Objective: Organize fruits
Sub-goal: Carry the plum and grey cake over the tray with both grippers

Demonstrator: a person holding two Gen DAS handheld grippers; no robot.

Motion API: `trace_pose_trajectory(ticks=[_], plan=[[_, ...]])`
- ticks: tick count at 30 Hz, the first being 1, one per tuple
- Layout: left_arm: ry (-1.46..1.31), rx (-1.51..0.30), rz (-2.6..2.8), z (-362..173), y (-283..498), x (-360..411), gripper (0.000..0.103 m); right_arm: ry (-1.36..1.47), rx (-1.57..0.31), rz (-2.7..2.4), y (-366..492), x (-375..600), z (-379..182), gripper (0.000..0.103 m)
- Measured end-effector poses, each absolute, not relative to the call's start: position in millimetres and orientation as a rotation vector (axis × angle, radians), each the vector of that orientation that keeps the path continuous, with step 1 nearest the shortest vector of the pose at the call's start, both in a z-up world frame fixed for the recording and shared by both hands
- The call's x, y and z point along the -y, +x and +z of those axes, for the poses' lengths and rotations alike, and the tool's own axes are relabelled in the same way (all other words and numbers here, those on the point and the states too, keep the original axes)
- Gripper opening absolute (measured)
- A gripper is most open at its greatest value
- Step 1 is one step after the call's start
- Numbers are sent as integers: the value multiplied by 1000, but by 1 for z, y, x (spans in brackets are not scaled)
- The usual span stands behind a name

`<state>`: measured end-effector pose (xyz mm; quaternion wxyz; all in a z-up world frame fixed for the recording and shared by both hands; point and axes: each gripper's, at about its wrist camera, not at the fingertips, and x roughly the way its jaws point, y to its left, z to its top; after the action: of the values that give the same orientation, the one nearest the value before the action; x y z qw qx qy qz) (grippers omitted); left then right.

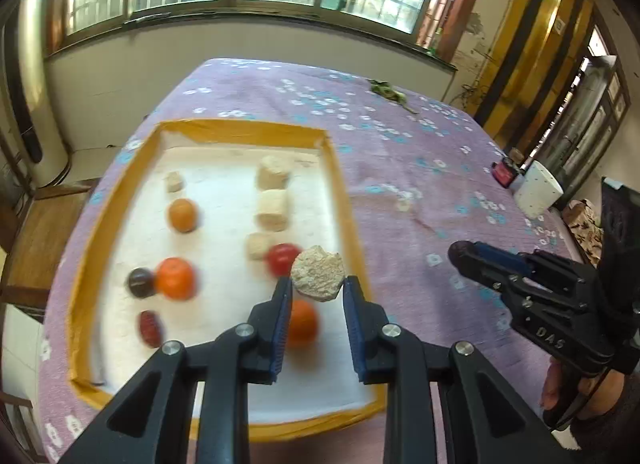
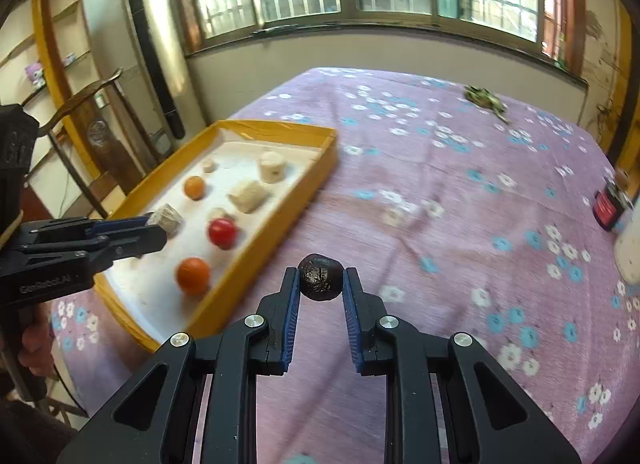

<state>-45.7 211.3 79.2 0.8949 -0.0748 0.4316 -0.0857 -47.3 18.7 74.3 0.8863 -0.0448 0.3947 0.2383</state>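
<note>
Foam-lined tray [image 1: 340, 200] already carries most fruits, so with the left tongs [image 1: 317, 287] clamped on a beige lump [image 1: 318, 278] above it and the right tongs [image 2: 320, 278] pinching a dark fruit [image 2: 320, 277] over the surface [image 2: 460, 204], each should lower into bare foam before releasing.

The tray [image 1: 120, 200] held 3 orange fruits [image 1: 182, 215]; 1 red fruit [image 1: 282, 258]; 2 dark fruits [image 1: 141, 282]; 4 pale blocks [image 1: 273, 172]; each of 2 grippers [image 1: 317, 290] carried 1 more item.
</note>
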Motion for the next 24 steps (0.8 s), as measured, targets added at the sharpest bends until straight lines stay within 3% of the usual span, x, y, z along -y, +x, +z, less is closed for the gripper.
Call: trace_pose_trajectory(ticks=[11, 24], plan=[[-167, -937, -84, 56, -67, -275, 28, -133, -846, 638, -64, -98, 73, 21], [-187, -996, -89, 34, -70, -294, 28, -140, -984, 704, -72, -140, 37, 21]])
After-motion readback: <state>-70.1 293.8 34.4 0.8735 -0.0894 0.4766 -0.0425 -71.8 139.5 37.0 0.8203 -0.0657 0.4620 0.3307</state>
